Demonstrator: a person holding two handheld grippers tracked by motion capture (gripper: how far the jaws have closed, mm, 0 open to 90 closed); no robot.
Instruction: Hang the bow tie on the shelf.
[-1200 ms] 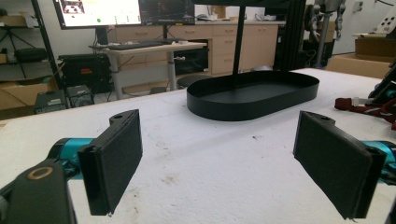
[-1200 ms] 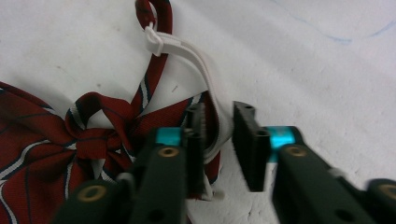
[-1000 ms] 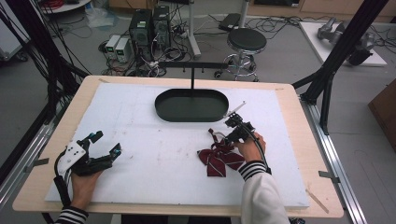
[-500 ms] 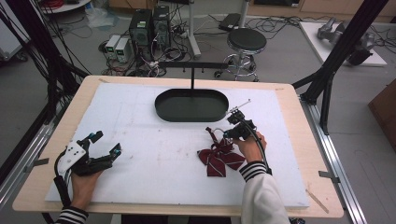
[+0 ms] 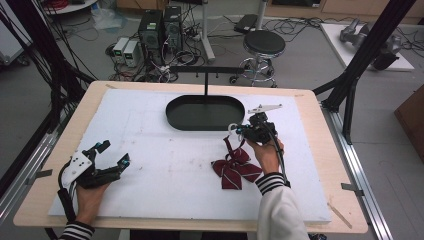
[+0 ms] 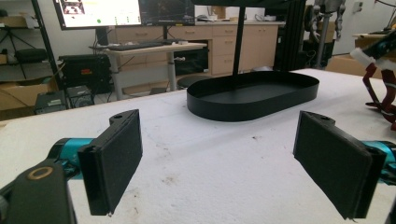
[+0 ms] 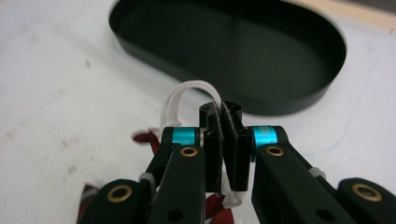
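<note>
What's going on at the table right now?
Right gripper shut on bow tie's white strap. Left gripper open, idle. Black tray ahead, path clear.

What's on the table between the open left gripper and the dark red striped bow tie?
Nothing: the high view shows bare white foam board between the left gripper and the dark red striped bow tie.

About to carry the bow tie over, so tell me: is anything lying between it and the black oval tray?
Nothing visible. The right gripper grips the bow tie by its white loop; bare white mat separates it from the tray.
</note>
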